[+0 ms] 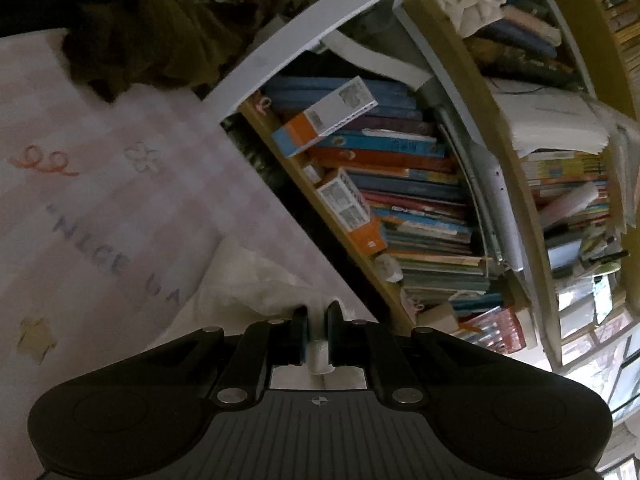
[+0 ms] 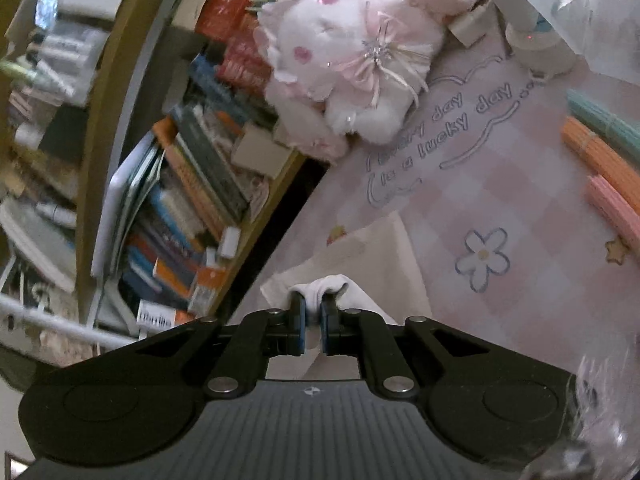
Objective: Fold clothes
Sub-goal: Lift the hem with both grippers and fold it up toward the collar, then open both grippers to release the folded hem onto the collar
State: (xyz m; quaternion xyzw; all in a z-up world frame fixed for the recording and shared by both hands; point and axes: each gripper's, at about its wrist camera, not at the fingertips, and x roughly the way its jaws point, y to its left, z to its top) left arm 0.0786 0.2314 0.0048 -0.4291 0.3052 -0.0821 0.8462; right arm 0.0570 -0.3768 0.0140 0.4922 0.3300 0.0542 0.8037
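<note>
Pink checked mat across the desk, printed with a flower and lettering; bookshelf packed with books just past its edge. Plush toy at the far end of the mat, well apart from the work; coloured bundles along the right side.

White cloth lying on the mat near the edge beside the shelf, directly ahead of both grippers and touching both. Seen in the left view as a crumpled white patch spreading forward and to the left of the fingers.

Left gripper nearly pressed together, pinching a white fold of the cloth between its pads. Right gripper likewise drawn close, pinching a bunched white edge that rose just over the fingertips.

Both held at the cloth's near edge, neither plainly nearer; cloth body extended away from the fingers across the mat. Probably the next move: carry the pinched edge forward over the rest. Long axis hard to tell, much of the cloth hidden under the grippers.
</note>
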